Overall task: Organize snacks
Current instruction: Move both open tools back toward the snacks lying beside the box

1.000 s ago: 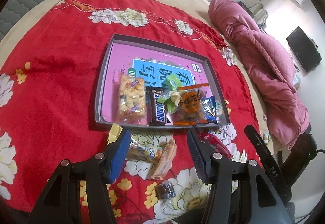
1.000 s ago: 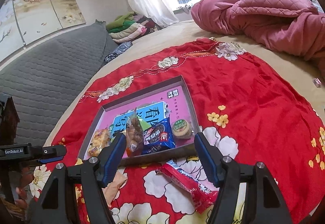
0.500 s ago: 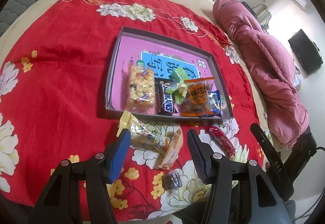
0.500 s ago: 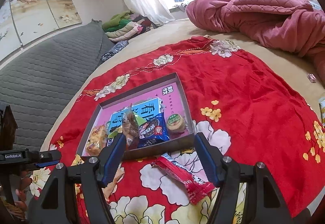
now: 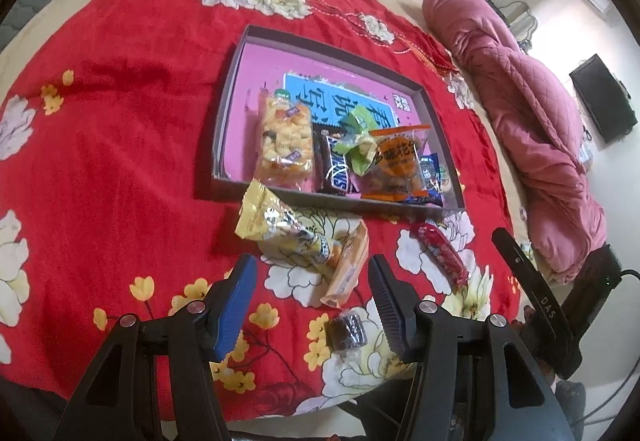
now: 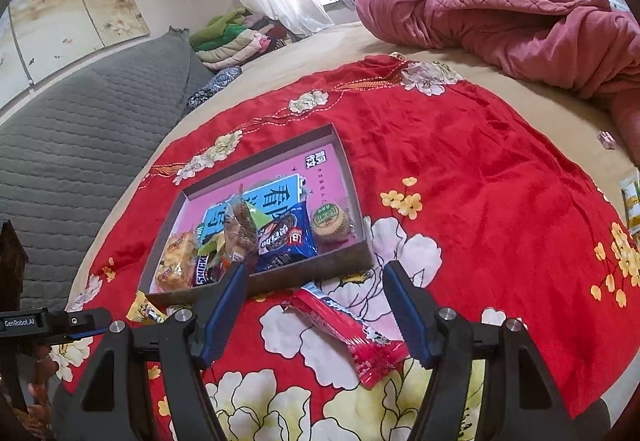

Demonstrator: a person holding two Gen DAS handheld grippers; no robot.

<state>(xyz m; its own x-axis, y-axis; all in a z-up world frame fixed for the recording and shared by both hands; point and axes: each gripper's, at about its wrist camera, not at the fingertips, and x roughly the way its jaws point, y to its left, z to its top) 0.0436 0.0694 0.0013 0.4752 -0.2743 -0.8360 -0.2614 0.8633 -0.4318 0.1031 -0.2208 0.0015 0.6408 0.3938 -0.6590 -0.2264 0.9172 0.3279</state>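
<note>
A shallow grey box (image 5: 224,113) with a pink floor lies on the red floral cloth (image 5: 120,121) and holds several snack packs along its near wall; it also shows in the right wrist view (image 6: 360,197). In front of it lie a yellow pack (image 5: 280,237), an orange pack (image 5: 348,269), a small dark candy (image 5: 347,330) and a red pack (image 5: 440,253). My left gripper (image 5: 310,289) is open and empty, above the yellow and orange packs. My right gripper (image 6: 316,305) is open and empty, above the red pack (image 6: 348,333).
A pink quilt (image 6: 500,13) is bunched at the far right of the bed. A grey quilted headboard (image 6: 80,129) runs along the left. The cloth's near edge hangs over the bed edge just under both grippers. Small packets (image 6: 632,201) lie at the far right.
Both grippers have drawn back and up from the box, so more of the cloth and the loose packs in front of it shows. Both stay open.
</note>
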